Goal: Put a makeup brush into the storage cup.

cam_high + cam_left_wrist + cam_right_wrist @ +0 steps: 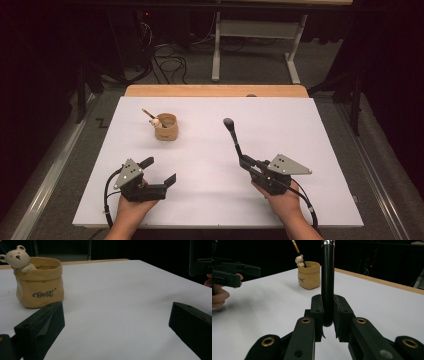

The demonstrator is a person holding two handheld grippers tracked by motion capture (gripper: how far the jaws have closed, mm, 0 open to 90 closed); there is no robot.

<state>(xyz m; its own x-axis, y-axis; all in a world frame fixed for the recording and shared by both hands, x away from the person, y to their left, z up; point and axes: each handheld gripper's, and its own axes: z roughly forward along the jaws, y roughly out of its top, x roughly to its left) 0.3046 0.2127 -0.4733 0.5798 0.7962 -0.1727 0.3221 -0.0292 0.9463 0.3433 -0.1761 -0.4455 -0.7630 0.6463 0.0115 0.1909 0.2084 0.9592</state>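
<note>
A white table has two grippers over its near end, each held in a hand. The left gripper sits near the left front part of the table, and the left hand holds it from behind. Its two black jaws are wide apart, with nothing between them. In the left gripper view you see white table in the gap between the jaws. The right gripper is near the right front part, held by the right hand. Its jaws are closed tight on a brush. They grip the low end of the black handle. The brush points away from the person and leans a little to the left, with its dark round head at the far end, up above the table. In the right gripper view the handle stands straight up between the two jaws, with a silver ring at the top. A small yellow pot sits on the far left part of the table, well apart from both grippers. It looks like a little bag and has the word "Best" on its side. A little white bear hangs over its rim. A thin stick pokes out of the pot and leans to the left. The floor past the table is dark, with cables and a white frame on it.
</note>
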